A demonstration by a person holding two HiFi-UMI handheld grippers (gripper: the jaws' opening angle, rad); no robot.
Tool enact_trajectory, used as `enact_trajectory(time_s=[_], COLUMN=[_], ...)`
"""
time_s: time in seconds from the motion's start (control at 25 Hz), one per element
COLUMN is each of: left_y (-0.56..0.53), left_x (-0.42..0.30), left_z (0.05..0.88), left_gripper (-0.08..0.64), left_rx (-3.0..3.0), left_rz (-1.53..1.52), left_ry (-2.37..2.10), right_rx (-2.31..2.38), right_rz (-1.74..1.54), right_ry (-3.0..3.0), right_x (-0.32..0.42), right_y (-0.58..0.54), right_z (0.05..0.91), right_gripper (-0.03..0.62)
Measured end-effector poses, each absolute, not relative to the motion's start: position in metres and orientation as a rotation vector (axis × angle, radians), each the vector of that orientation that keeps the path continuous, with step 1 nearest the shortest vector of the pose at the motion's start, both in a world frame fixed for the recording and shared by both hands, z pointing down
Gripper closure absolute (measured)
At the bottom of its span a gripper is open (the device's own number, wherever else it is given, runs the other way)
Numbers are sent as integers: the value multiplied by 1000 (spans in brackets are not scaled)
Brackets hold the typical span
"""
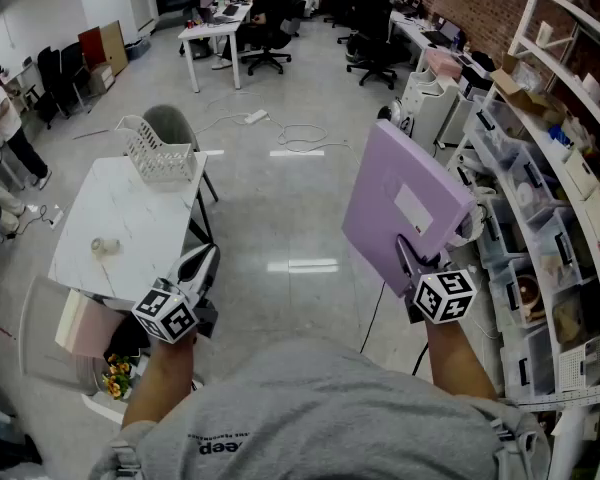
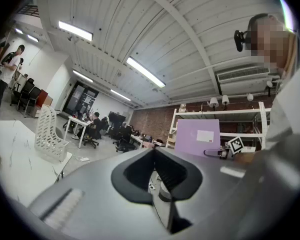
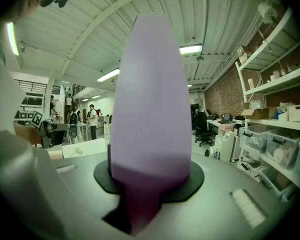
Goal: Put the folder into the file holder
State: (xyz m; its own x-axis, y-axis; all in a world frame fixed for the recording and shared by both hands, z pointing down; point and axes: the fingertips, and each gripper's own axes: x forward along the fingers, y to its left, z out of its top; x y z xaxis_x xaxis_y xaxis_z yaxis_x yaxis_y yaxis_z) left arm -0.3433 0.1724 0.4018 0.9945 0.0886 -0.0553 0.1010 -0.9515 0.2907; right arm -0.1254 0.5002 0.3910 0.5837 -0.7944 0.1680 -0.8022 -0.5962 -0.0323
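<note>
Hovering at the lower left of the head view, the left claw [image 1: 202, 264] has its jaws pressed together on nothing, so it's free to help. Up and left of it stands the target, the white perforated file holder [image 1: 160, 154], at the far edge of the white marble-look desk [image 1: 110, 213]. I can't read which way its slots run from here.

Swing right: the right claw [image 1: 412, 260] is clamped on the lower edge of the lilac folder [image 1: 402, 193]. The folder stands up and leans away, in the air over the floor, well apart from the holder.

My call: this is the carry. The folder has to cross leftward, turn so its thin edge lines up with a slot, then go straight down. With a grip at one edge only, the folder could sway or twist, so slow is wise. The idle left claw could steady that light holder so it doesn't skid off the desk edge.

Now the surface: the desk is mostly bare, with one small pale roll [image 1: 105, 246] towards its near side. A grey chair [image 1: 172, 124] sits just behind the holder. Mid-frame is polished grey floor [image 1: 290, 218], with a white cable and power strip [image 1: 256, 116] loose on it. Far right is white shelving [image 1: 550, 218] packed with clear bins, and people work at desks along the top of the frame.
</note>
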Motion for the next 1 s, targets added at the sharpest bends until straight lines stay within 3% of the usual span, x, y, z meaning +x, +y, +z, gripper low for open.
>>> enact_trajectory(time_s=[1.0], left_y=[240], left_x=[-292], left_z=[392], left_gripper=[500], left_rx=[2841], left_rz=[-58], left_ry=[107], right_rx=[2748], right_rz=[243], right_ry=[-1459], right_x=[-77], right_y=[557], right_z=[387], right_gripper=[466])
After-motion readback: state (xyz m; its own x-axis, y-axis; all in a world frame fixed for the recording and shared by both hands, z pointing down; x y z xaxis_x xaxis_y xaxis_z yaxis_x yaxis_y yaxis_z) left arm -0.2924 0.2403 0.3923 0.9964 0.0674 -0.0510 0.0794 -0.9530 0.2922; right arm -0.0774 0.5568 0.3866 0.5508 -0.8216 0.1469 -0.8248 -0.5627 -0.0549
